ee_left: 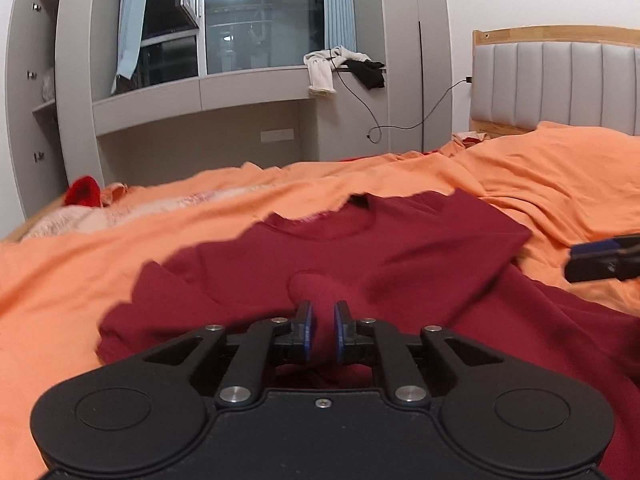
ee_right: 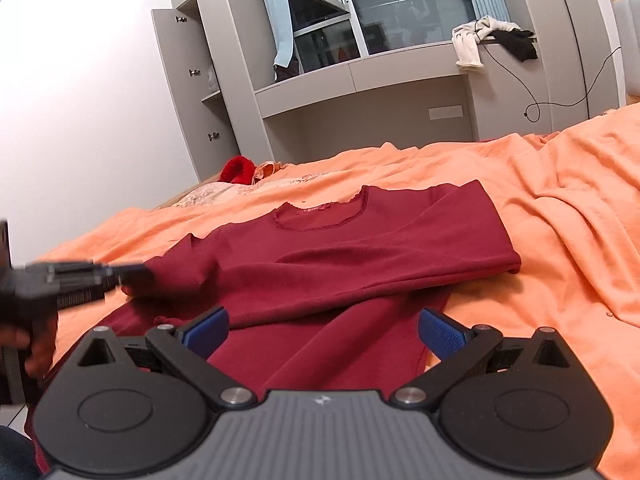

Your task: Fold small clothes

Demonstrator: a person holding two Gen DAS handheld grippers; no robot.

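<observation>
A dark red long-sleeved top (ee_right: 340,248) lies spread on the orange bedcover, filling the centre and lower middle of the right wrist view. Its round neckline, edged with a frayed trim, faces the upper middle of the frame. The sleeve on the frame's right is folded across the chest, its cuff ending at centre left. The other sleeve stretches toward the left edge. In the left wrist view the same top (ee_left: 400,256) looks blurred, a fold of its cloth rising at lower centre.
</observation>
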